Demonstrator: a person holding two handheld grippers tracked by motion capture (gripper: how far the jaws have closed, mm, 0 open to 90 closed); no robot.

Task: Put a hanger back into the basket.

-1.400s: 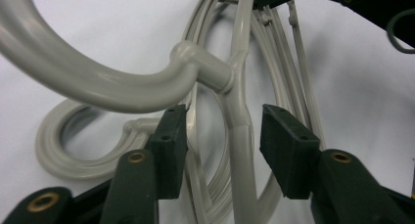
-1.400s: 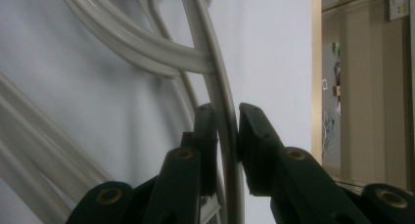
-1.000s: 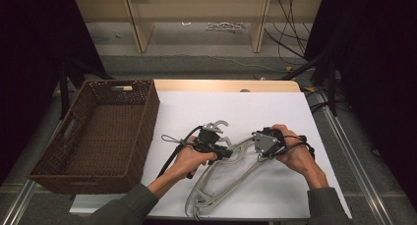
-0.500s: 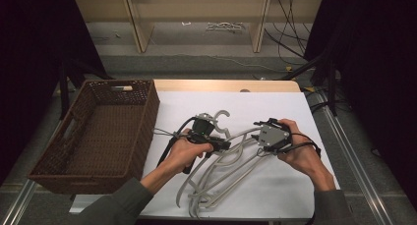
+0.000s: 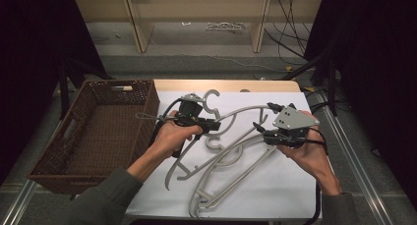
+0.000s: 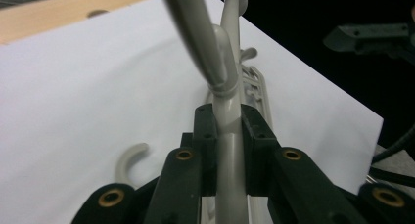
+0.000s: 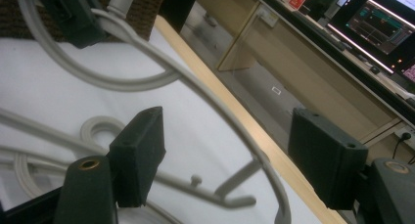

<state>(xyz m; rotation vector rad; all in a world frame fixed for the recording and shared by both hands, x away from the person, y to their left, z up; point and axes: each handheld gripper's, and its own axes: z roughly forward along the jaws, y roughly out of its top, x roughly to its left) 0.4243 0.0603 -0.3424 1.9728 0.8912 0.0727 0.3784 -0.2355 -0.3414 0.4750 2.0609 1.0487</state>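
Several grey plastic hangers (image 5: 231,166) lie tangled on the white sheet (image 5: 275,185). One grey hanger (image 5: 241,111) is lifted above them. My left gripper (image 5: 212,126) is shut on that hanger near its hook, and in the left gripper view (image 6: 227,119) both pads squeeze its stem (image 6: 230,150). My right gripper (image 5: 265,122) stands at the hanger's right end. Its jaws have just been opening, and in the right gripper view (image 7: 235,150) the hanger's arm (image 7: 215,104) runs between the pads (image 7: 142,150) without touching them.
A brown wicker basket (image 5: 150,112) stands at the table's left, close to my left hand. Beyond the table's wooden far edge (image 5: 226,85) are shelf legs and cables on the floor. The right gripper view shows lit screens (image 7: 377,23) far off.
Both hands have risen, carrying one hanger up off the pile. The right gripper's jaws have gone from shut on the hanger to wide apart. The left grip holds.
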